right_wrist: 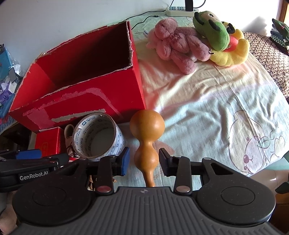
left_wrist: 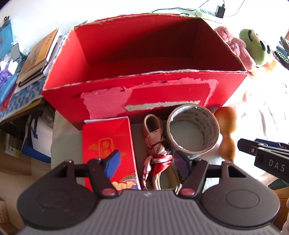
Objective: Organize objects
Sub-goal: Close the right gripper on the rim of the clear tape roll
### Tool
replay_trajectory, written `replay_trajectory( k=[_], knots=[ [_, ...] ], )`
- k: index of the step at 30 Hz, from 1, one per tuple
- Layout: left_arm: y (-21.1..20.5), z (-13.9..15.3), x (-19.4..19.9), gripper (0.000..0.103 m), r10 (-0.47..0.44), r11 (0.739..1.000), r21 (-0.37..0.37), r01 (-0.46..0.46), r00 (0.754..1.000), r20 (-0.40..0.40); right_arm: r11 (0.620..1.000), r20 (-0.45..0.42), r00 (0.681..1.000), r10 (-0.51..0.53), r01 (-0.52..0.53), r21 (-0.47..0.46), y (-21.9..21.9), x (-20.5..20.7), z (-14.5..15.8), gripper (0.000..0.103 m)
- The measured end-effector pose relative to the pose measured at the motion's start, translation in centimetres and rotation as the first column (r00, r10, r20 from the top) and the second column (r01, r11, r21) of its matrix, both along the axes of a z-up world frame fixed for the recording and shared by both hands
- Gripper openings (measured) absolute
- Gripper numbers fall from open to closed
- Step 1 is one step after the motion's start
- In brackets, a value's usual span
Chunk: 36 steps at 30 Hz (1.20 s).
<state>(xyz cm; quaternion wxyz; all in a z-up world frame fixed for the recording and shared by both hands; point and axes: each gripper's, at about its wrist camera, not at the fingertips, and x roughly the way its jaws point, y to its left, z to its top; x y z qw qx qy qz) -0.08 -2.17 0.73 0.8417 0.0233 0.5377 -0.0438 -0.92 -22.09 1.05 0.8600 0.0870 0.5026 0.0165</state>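
Note:
A tan wooden gourd lies on the bedsheet with its narrow end toward me. My right gripper is open around its lower bulb; a sliver of sheet shows beside the left pad. My left gripper is open above a small brown shoe tied with a red-and-white ribbon. Its left pad hangs over a small red carton. A roll of printed tape stands between the shoe and the gourd. Behind them is a big red cardboard box, open at the top with nothing visible inside.
Pink, green and yellow plush toys lie on the bed behind the box's right side. A power strip sits by the wall. Stacked books and bags crowd the left. Bare sheet spreads to the right.

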Motion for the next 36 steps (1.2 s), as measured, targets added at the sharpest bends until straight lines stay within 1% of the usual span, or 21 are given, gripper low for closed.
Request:
replay_trajectory(
  k=[4,12,18,20,22,24,26,28,29,32,35,36],
  knots=[
    [-0.1,0.0,0.0,0.065,-0.002,1.0,-0.004,0.002,1.0,-0.014,1.0,0.007,1.0,0.01,-0.01,0.001,0.1,-0.1,0.0,0.037],
    [-0.4,0.3,-0.1,0.065,-0.01,1.0,-0.002,0.01,1.0,0.008,1.0,0.011,1.0,0.024,-0.024,0.018,0.2,0.1,-0.2,0.036],
    [-0.5,0.4,0.2,0.065,-0.023,1.0,-0.018,0.023,1.0,0.009,0.999,0.015,0.999,0.034,-0.034,0.033,0.3,0.4,-0.3,0.034],
    [-0.3,0.4,0.4,0.063,-0.025,0.999,-0.047,0.025,1.0,0.008,0.998,0.016,0.999,0.033,-0.033,0.044,0.2,0.5,-0.4,0.033],
    [0.1,0.5,0.7,0.056,-0.026,0.996,-0.091,0.027,1.0,0.009,0.998,0.017,0.999,0.033,-0.034,0.059,0.0,0.7,-0.4,0.032],
    [0.4,0.5,0.9,0.053,-0.035,0.991,-0.125,0.036,0.999,0.012,0.996,0.02,0.999,0.032,-0.033,0.088,-0.2,1.0,-0.3,0.029],
    [0.5,0.6,1.2,0.052,-0.043,0.985,-0.168,0.044,0.999,0.012,0.991,0.025,0.999,0.03,-0.033,0.126,-0.5,1.4,-0.3,0.026],
    [0.5,0.6,1.7,0.047,-0.053,0.976,-0.21,0.052,0.999,0.002,0.987,0.028,0.999,0.028,-0.032,0.16,-0.7,1.9,-0.2,0.024],
    [0.3,0.6,1.9,0.046,-0.06,0.974,-0.218,0.058,0.998,0.001,0.983,0.029,0.999,0.036,-0.04,0.178,-0.6,2.2,-0.2,0.022],
    [-0.4,0.0,2.7,0.045,-0.071,0.98,-0.188,0.066,0.997,-0.016,0.968,0.036,0.996,0.076,-0.083,0.237,-0.3,3.2,-0.2,0.021],
    [-0.6,-0.8,3.5,0.045,-0.079,0.977,-0.201,0.066,0.995,-0.056,0.963,0.034,0.99,0.137,-0.141,0.228,0.9,4.2,-0.5,0.021],
    [-0.6,-1.1,3.7,0.042,-0.081,0.976,-0.209,0.065,0.995,-0.065,0.962,0.031,0.988,0.152,-0.155,0.223,1.2,4.4,-0.7,0.021]
  ],
)
